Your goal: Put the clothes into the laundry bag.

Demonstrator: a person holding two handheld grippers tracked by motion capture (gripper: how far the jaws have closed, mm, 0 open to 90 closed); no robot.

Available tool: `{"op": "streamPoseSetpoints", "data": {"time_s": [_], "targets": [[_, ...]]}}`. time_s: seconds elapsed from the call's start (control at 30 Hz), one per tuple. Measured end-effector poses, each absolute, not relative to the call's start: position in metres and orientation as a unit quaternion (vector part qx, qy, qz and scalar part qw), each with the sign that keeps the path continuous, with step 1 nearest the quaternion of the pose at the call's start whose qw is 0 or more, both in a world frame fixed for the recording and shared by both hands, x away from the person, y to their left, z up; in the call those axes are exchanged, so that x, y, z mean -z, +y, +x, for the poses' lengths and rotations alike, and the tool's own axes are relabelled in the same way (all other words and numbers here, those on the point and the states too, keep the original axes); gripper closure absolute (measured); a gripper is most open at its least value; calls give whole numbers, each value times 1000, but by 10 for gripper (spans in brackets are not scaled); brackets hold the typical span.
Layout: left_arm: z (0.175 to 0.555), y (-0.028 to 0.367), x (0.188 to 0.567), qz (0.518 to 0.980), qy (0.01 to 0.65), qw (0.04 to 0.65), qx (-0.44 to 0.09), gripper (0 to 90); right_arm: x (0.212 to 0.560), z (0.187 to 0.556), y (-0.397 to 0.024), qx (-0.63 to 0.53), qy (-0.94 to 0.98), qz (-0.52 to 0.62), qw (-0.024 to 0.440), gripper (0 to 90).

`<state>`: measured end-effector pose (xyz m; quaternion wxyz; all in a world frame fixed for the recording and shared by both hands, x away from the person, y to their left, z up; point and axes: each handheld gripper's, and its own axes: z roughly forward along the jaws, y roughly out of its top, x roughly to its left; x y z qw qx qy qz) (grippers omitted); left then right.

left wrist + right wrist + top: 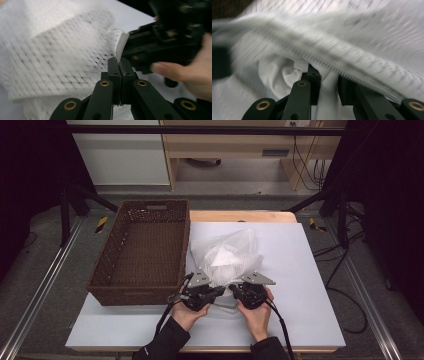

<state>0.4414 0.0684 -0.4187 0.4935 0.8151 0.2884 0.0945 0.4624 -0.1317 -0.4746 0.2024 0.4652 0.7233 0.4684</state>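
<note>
A desk [310, 270] with a pale top stands on grey floor [45, 285]. Metal rails [30, 312] run along both sides. Behind it are a white cabinet [120, 155] and wooden shelving [235, 145], with cables [307, 165] hanging; black curtains [30, 170] flank the scene

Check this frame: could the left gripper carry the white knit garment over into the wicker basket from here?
Probably yes: the left gripper is shut on the white knit garment, and the wicker basket sits open-topped right beside it, nothing between.
</note>
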Motion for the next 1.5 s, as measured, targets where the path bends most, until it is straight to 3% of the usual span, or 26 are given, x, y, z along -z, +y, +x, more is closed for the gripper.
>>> {"op": "streamPoseSetpoints", "data": {"time_s": [0.13,0.27,0.37,0.63,0.77,0.83,1.13,1.27,1.4,1.5], "targets": [[436,64,412,819,275,496,-91,893,470,473,-129,-493,677,491,239,747],[438,64,419,822,279,488,-89,892,479,493,-125,-431,677,519,296,739],[444,65,428,824,290,479,-85,892,484,497,-128,-421,686,523,281,691],[459,75,436,807,322,488,-84,892,457,456,-155,-487,721,448,205,377],[457,75,432,809,316,486,-94,891,468,460,-142,-452,749,443,197,331],[456,76,430,810,315,485,-98,892,474,468,-133,-436,757,441,207,363],[450,74,419,811,300,493,-97,891,483,488,-122,-376,752,480,250,848],[448,72,419,812,292,498,-83,892,472,492,-120,-448,695,508,242,859],[446,68,425,820,289,487,-81,892,481,506,-116,-419,690,526,269,852],[448,68,431,825,290,478,-80,890,483,507,-121,-408,699,527,257,797]]}}
